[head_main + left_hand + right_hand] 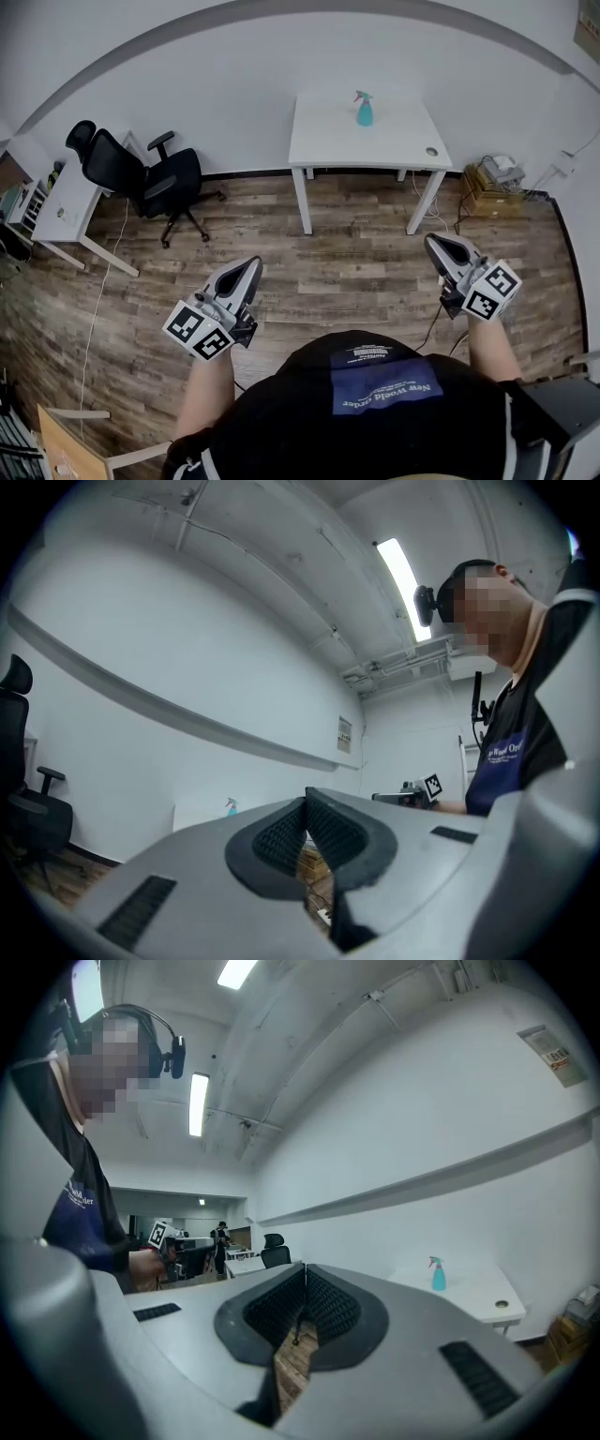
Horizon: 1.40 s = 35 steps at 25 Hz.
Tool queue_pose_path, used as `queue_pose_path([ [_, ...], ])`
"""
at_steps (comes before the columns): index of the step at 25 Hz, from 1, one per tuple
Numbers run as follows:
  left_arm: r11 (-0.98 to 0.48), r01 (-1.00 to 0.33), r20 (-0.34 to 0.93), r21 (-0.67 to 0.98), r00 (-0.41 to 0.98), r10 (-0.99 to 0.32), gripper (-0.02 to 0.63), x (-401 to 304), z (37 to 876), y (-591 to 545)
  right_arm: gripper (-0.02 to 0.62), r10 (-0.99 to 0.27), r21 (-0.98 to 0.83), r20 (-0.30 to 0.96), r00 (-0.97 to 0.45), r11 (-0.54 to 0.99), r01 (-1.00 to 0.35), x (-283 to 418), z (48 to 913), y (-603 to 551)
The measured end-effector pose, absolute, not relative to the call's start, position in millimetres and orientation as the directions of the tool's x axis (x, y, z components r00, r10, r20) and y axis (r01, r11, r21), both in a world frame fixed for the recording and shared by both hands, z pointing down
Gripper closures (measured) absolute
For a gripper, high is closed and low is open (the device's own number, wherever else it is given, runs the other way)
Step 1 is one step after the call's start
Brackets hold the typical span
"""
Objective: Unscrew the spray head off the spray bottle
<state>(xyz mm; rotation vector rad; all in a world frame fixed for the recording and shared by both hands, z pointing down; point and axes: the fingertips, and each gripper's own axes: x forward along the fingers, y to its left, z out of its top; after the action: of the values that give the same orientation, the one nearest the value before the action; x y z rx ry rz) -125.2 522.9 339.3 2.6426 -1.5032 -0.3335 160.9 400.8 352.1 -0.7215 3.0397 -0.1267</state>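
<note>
Left gripper [251, 267] and right gripper [433, 242]: both empty, jaws pressed together, held well short of the white table [328, 141], one off each front corner. Black office chair [141, 173] stands left of the table. Teal spray bottle [365, 114] is upright on the table near its back edge, spray head [361, 95] on top, well apart from both grippers.

Tongs [303, 1277] closed, spray bottle [438, 1275] on table [466, 1298]
</note>
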Motion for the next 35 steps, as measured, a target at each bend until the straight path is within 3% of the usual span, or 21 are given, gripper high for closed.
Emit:
queue_pose_path([
  [9, -0.488, -0.856, -0.177, 0.169, 0.461, -0.87, 0.607, -50.2, 315.8, 422.1, 0.601, -0.382, -0.049, -0.011, -0.924, 0.923, -0.381, 215.4, 331.1, 287.3],
  [21, -0.51, -0.846, -0.152, 0.153, 0.49, -0.858, 0.607, 7.6, 315.0, 330.7, 0.601, -0.411, -0.067, -0.006, -0.911, 0.91, -0.41, 276.9, 345.1, 200.4],
  [35, -0.617, -0.768, -0.194, 0.172, 0.587, -0.786, 0.607, -59.2, 325.2, 248.1, 0.6, -0.508, -0.046, 0.029, -0.861, 0.86, -0.509, 220.6, 347.2, 149.5],
])
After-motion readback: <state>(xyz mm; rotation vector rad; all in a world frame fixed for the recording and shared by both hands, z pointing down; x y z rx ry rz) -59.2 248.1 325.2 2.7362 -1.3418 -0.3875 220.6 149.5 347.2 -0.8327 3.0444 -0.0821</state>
